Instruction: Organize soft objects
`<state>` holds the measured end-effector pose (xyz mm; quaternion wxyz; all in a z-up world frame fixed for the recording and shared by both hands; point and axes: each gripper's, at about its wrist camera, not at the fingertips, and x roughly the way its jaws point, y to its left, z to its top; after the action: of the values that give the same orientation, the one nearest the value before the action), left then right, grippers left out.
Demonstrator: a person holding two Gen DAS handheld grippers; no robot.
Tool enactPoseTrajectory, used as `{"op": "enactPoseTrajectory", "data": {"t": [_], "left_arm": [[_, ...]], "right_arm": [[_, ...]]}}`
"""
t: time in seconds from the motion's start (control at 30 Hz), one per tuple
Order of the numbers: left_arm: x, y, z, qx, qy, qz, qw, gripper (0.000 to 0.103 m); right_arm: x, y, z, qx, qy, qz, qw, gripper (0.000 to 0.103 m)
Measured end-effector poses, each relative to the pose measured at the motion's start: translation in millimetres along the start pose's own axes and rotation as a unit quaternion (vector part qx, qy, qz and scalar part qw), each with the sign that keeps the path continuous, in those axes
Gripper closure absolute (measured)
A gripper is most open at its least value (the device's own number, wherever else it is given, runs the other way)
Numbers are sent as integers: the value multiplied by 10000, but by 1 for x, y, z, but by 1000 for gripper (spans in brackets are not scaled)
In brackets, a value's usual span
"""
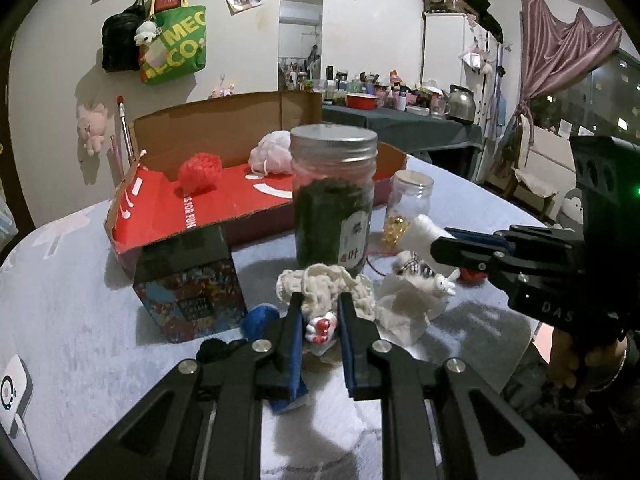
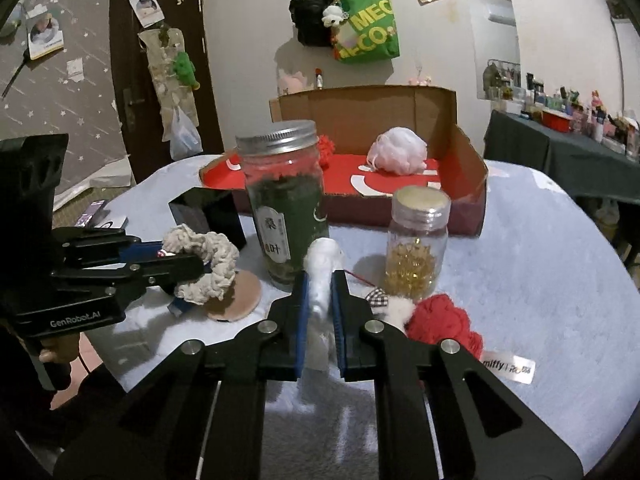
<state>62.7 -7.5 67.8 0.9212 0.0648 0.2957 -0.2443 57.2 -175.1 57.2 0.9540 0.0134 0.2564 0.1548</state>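
My left gripper point(image 1: 321, 308) is shut on a cream knitted ring point(image 1: 324, 286) that lies in front of a tall jar. The right wrist view shows that gripper point(image 2: 184, 258) from the side, with the ring point(image 2: 212, 268) clamped between its fingers. My right gripper point(image 2: 320, 284) is shut on a white fluffy piece point(image 2: 322, 260); in the left wrist view it point(image 1: 440, 242) comes in from the right, pinching the same piece point(image 1: 420, 226). Behind stands a red-lined cardboard box point(image 1: 192, 216) holding a red pompom point(image 1: 199, 170) and a pale pink puff point(image 1: 272, 152).
A tall jar of dark leaves point(image 2: 286, 200) and a small jar of golden beads point(image 2: 416, 240) stand between the grippers and the box. A red knitted ball point(image 2: 440, 320), a white plush with a plaid bow point(image 2: 394, 306), a black patterned box point(image 1: 188, 284) and a blue item point(image 1: 260, 318) lie nearby.
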Motion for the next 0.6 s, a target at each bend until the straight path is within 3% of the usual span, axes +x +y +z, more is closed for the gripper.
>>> {"op": "enactPoseTrajectory", "data": {"t": [0.6], "left_arm": [[-29,48,-1,-503,170,409,9978,86]], "right_arm": [[-7,-28,0,414,269,-59,9988,93]]}}
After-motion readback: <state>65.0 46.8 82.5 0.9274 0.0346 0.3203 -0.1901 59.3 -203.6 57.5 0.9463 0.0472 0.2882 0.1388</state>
